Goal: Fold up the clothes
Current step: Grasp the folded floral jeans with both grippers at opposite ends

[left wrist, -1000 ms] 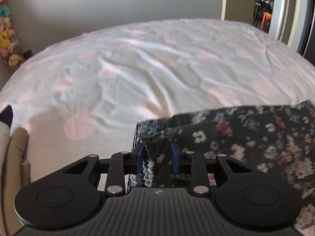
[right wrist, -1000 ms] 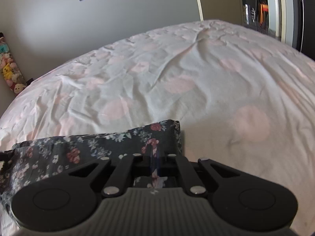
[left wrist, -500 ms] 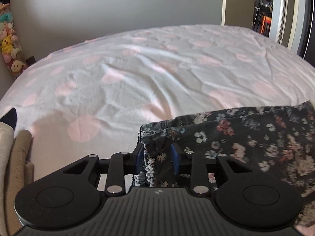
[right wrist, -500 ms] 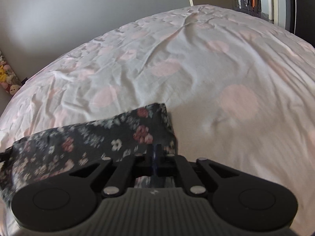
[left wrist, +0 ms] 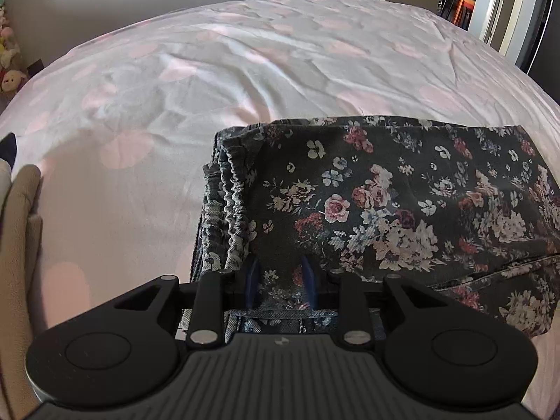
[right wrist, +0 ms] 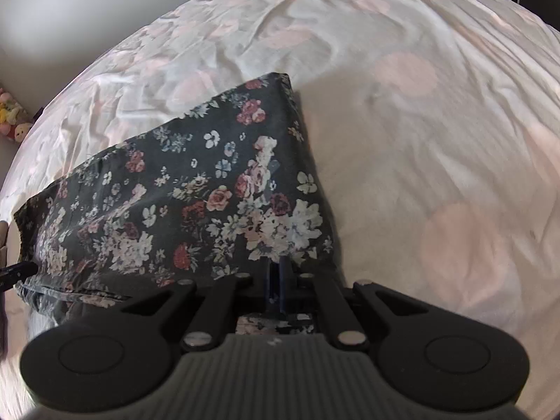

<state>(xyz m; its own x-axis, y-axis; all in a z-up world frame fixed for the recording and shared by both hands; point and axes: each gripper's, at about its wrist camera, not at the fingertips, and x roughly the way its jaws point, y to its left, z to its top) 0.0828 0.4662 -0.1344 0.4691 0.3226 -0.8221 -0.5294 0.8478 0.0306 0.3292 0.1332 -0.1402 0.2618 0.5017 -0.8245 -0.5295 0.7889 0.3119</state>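
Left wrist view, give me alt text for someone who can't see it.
The left gripper has its blue fingers around the near edge of a folded dark floral garment lying on a white bedsheet with pink dots. The garment's gathered elastic waistband faces left.

One dark flowered garment (left wrist: 385, 196), folded in layers on one bedsheet (left wrist: 245, 70) with pink spots; two grippers, left (left wrist: 280, 281) and right (right wrist: 280, 280); a few soft toys (left wrist: 12, 77) by the wall, too small to count exactly
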